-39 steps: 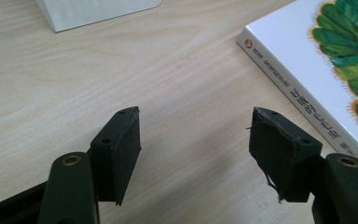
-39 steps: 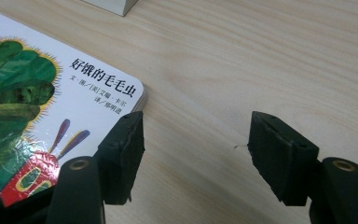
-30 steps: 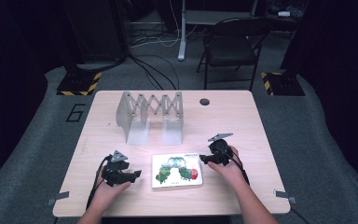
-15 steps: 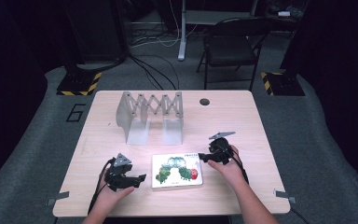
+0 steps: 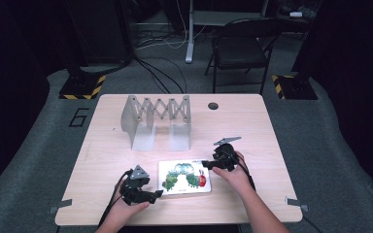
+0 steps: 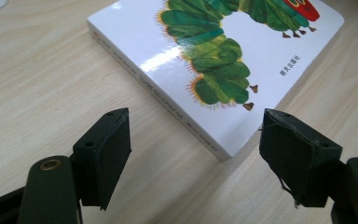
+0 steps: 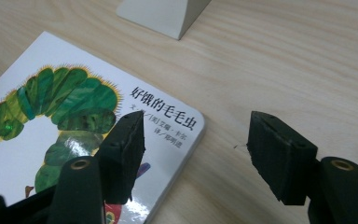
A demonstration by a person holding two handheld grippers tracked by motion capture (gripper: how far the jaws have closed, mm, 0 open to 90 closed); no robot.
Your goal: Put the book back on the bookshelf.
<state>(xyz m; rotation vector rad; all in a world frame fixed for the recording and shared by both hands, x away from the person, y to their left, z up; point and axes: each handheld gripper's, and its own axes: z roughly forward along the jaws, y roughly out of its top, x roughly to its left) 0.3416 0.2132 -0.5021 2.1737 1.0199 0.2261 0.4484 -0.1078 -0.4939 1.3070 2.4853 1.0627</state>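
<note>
**Board book flat on the surface, both claws open at opposite corners**

The caterpillar board book point(image 5: 184, 177) lies flat, cover up, near the person's edge of the wooden surface point(image 5: 252, 121), between the two hands. The left claw point(image 5: 156, 194) sits low at the book's near left corner; in the left gripper view its jaws stand well apart with that corner point(image 6: 223, 151) ahead of them, and nothing is gripped. The right claw point(image 5: 205, 165) is at the far right corner; in the right gripper view one pad point(image 7: 123, 151) hangs over the cover by the printed title and the other point(image 7: 279, 156) over bare wood beside the edge. It holds nothing either. The jaws of both have just been opening, with only the book's corners near them.

Risks as I judge them:

- The book lies flush on the wood, so a jaw may not get under the edge. It would likely skid the book sideways instead of lifting it.
- The cover is glossy. A pinch on one rounded corner could slip off, or swing the book as it rises.
- If one claw pushes while the other is not yet closed, the book could turn out of line with both.
- The expanding metal book rack point(image 5: 156, 116) stands well apart behind, with open slots. A crooked grip would make it hard to stand the book there.
</note>
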